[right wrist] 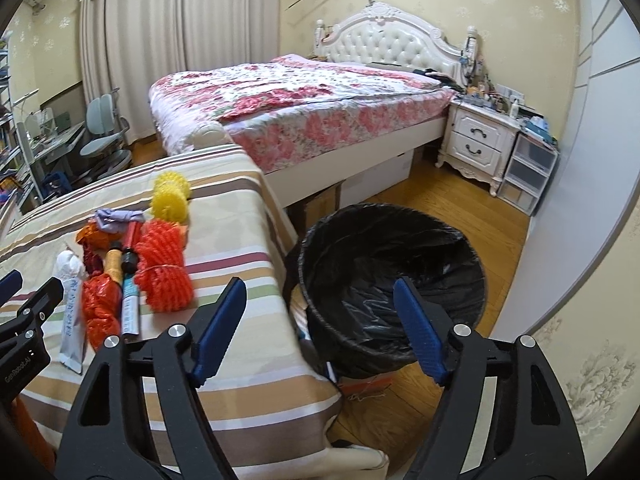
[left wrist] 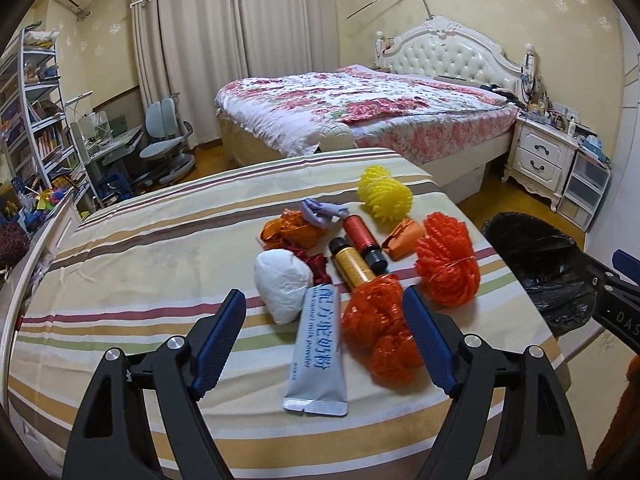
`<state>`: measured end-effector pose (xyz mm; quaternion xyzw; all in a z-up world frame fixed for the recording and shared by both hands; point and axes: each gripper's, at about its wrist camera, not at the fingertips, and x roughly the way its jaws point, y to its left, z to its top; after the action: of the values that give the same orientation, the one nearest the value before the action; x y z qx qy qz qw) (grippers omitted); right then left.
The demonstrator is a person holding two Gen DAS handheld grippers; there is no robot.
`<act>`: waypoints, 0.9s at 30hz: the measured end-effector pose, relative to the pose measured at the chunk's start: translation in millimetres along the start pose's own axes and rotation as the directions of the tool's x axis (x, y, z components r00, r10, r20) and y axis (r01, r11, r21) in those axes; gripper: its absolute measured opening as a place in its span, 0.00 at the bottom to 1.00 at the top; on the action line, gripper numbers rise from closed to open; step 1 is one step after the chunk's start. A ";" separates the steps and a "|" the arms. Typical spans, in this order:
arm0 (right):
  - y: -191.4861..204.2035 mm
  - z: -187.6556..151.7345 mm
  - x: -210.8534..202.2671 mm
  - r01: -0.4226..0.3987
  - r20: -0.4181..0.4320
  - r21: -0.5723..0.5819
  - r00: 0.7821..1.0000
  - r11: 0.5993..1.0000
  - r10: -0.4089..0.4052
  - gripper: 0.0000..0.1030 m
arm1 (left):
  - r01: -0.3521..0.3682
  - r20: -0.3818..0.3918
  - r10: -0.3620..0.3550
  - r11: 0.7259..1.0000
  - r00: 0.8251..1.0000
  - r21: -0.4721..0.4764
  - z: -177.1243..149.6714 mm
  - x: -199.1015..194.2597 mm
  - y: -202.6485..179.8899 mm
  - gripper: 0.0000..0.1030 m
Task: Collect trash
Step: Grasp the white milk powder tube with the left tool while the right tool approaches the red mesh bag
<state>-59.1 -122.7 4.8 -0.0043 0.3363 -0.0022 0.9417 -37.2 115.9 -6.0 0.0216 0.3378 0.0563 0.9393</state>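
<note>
Now | left gripper (left wrist: 324, 320) tilted down, fingers spread | right gripper (right wrist: 320, 308) likewise, seemingly empty

The silver sachet (left wrist: 318, 354) reads "milk powder" under blue Chinese characters; the left gripper (right wrist: 24, 360) body reads "GenRobot.AI".

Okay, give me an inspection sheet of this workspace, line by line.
Surface: striped cloth over a table, mostly bare on its left.
Job's things: white wad, milk powder sachet, gold bottle, red bottle, orange nets, yellow nets; black-lined bin on the floor.
Clutter: nothing seen.
Grippers: left gripper and right gripper open, empty.
Cables: nothing seen.
Surroundings: bed, nightstand.
</note>
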 end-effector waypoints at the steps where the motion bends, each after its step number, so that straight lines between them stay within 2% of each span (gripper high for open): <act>1: 3.8 -0.6 -0.5 -0.007 -0.001 -0.007 1.000 1.000 0.007 0.71 | -0.007 -0.005 0.007 1.000 1.000 -0.004 -1.8 0.4 4.4 0.76; 8: 22.7 -2.4 -1.0 -0.031 -0.008 -0.039 1.000 0.999 0.030 0.71 | -0.037 -0.036 0.035 0.999 0.999 -0.040 -9.6 3.1 26.9 0.76; 19: 28.0 -9.7 11.6 -0.044 -0.051 -0.045 0.998 0.998 0.042 0.71 | -0.047 -0.127 0.042 0.998 0.991 -0.032 -21.3 30.3 32.2 0.76; 27: 33.7 -11.7 24.8 -0.050 -0.080 -0.048 0.996 0.998 0.047 0.72 | -0.031 -0.146 0.026 0.999 0.989 -0.032 -22.9 37.6 35.5 0.76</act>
<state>-47.3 -89.3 -20.3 -0.0194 0.3731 0.0289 0.9271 -26.2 155.8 -44.7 0.0063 0.4041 0.0770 0.9114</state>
